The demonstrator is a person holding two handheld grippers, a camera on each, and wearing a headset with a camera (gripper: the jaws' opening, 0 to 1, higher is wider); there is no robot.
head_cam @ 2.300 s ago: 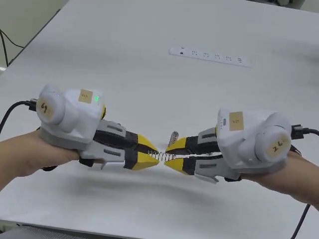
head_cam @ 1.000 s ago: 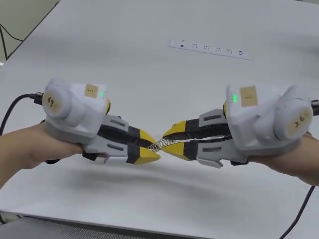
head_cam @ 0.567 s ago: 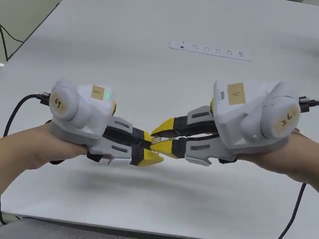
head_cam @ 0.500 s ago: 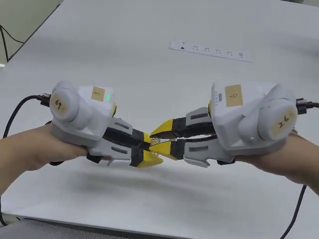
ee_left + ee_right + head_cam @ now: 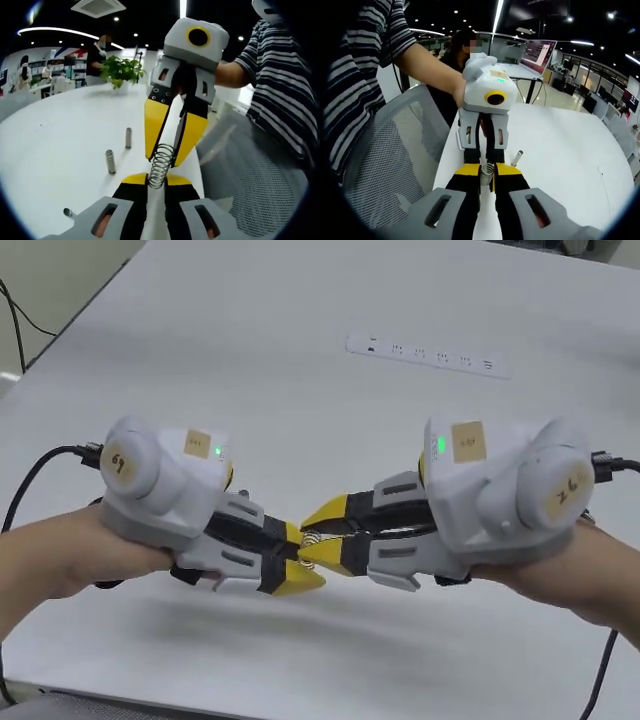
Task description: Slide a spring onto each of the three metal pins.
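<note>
My left gripper (image 5: 300, 558) and right gripper (image 5: 318, 530) meet tip to tip low over the white table (image 5: 300, 390). A short metal spring (image 5: 311, 539) sits between the yellow tips. In the left gripper view my left gripper (image 5: 150, 182) is shut on the spring's (image 5: 161, 166) near end. The spring's far end reaches into the right gripper (image 5: 164, 152), which is shut on a thin metal pin (image 5: 178, 131). In the right gripper view the spring (image 5: 485, 174) shows between the tips of my right gripper (image 5: 487, 171). Two upright pins (image 5: 110, 161) (image 5: 128, 137) stand on the table, each looking coiled with a spring.
A white power strip (image 5: 428, 353) lies at the table's far side. A black cable (image 5: 30, 480) trails from the left gripper. A small metal piece (image 5: 67, 212) lies near the upright pins. A mesh chair (image 5: 395, 150) stands by the table's near edge.
Both grippers have closed in on each other. The spring, stretched out between the tips a second ago, now shows as a short coil, and the right gripper's tips overlap the left's.
</note>
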